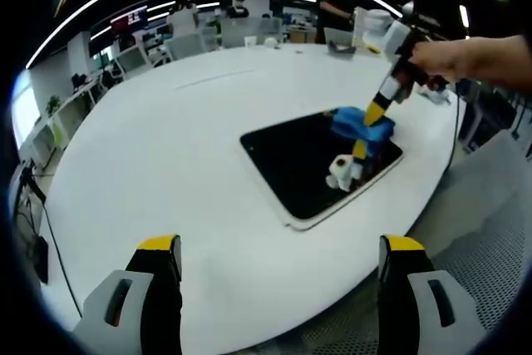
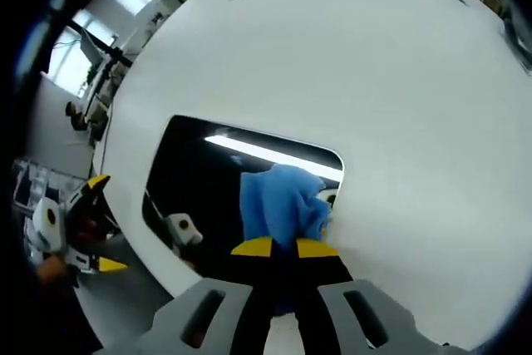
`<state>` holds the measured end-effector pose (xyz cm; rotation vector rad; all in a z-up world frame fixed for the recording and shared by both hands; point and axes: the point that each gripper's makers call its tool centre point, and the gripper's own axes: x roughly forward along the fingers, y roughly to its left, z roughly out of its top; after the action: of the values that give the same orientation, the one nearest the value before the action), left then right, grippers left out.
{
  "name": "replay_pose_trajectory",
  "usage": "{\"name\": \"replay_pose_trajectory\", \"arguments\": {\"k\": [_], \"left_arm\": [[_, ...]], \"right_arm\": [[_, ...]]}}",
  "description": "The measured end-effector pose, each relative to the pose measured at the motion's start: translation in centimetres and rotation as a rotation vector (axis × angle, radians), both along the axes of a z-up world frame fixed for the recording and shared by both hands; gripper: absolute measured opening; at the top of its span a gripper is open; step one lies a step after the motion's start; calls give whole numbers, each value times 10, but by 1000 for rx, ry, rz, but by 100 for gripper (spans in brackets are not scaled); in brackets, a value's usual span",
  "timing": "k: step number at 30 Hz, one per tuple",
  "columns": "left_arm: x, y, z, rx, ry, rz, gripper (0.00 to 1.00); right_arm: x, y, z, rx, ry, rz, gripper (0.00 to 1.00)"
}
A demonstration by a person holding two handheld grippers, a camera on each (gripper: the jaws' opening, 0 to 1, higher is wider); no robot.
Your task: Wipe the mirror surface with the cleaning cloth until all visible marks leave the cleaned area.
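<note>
A large white oval table (image 1: 166, 147) carries a dark rectangular mirror (image 1: 295, 160) with rounded corners, lying flat near the table's curved near edge. In the left gripper view the mirror's closest corner sits just inside that rim, with only a narrow strip of white between frame and drop-off; beyond the rim lies grey patterned floor. Toward the far side the tabletop runs broad and bare, giving plenty of open surface to the left of and behind the mirror.

The blue cleaning cloth (image 1: 362, 126) rests on the mirror's far right portion, close to its right edge. The right claw (image 1: 370, 114), held by a person's hand (image 1: 453, 57) reaching in from the right, points steeply down onto the cloth; its reflection shows in the glass below it. In the right gripper view the right claw (image 2: 283, 248) has its yellow-tipped jaws drawn together with the cloth (image 2: 278, 201) pinched between them, the fabric bunched up over the mirror (image 2: 195, 180) beside its right border, where a ceiling light strip is reflected.

The left claw (image 1: 278, 259) hangs over the table's near rim, its jaws spread wide apart and holding nothing, well apart from the mirror. It also appears at the left of the right gripper view (image 2: 98, 222), off the table edge.

Desks, monitors and chairs stand far behind the table.
</note>
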<state>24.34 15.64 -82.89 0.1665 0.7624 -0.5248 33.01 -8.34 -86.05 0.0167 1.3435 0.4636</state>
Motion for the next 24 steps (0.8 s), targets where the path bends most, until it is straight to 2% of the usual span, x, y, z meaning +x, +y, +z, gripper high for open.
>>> {"name": "replay_pose_trajectory", "arguments": {"k": [24], "left_arm": [[0, 0, 0, -5, 0, 2, 99]], "right_arm": [[-3, -21, 0, -40, -24, -9, 3]]}}
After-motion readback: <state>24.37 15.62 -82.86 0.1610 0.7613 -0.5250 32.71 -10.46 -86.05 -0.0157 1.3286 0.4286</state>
